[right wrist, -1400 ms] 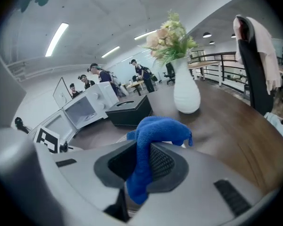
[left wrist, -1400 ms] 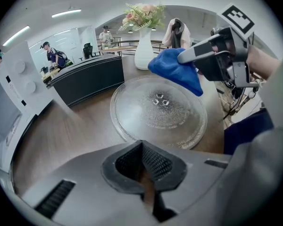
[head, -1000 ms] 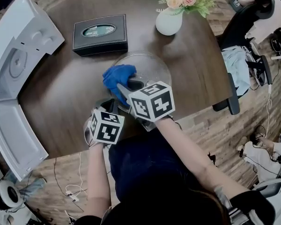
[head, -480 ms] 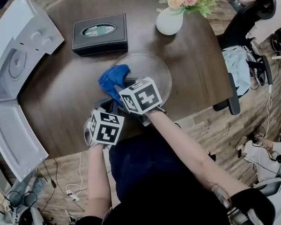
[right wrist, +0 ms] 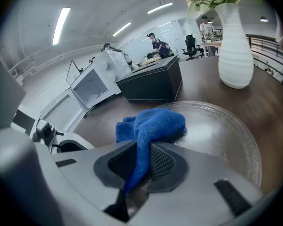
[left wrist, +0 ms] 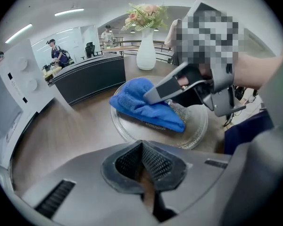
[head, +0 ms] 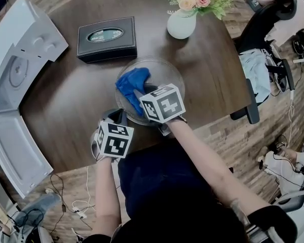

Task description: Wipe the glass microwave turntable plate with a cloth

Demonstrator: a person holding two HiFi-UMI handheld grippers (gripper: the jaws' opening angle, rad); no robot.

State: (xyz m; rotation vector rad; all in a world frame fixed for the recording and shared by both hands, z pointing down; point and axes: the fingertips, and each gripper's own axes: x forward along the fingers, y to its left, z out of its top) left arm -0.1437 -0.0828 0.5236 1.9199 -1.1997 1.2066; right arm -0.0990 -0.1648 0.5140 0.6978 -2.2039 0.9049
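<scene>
**Two grippers at one glass plate [head: 176,81]**

The right gripper [right wrist: 139,168] has its fingers clamped on the blue cloth [right wrist: 153,124]. The cloth lies on the left side of the glass plate. The plate sits on the brown worktop [head: 207,59]. The left gripper [left wrist: 142,161] has its fingers pressed together, holding nothing, just beside the plate's near rim.

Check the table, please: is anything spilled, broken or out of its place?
Nothing stands out. The plate lies flat on the table, with no visible crack. The cloth rests on it, pinched by the right gripper. The vase stands upright; nothing is spilled.
</scene>
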